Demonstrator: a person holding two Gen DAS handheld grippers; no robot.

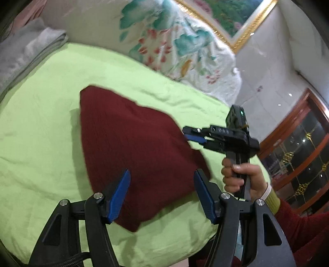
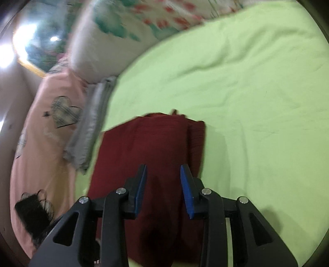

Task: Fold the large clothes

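Sweater, dark red and folded, on a lime-green bed sheet with both hand-held grippers over it.

The dark red knit sweater lies folded into a compact block near the middle of the green bed sheet, its surface wrinkled. The left hand-held gripper hovers above it with blue pads wide apart, gripping nothing. The right hand-held gripper also stands open above the sweater, jaws parted and empty; in the left wrist view its tips point at the garment's right edge, held by the right hand. A floral quilt is heaped along the sheet's far edge, a folded grey blanket at its far-left corner, beside a pink heart-print cover. A gold-framed painting hangs on the white wall, near a wooden glass-fronted cabinet.
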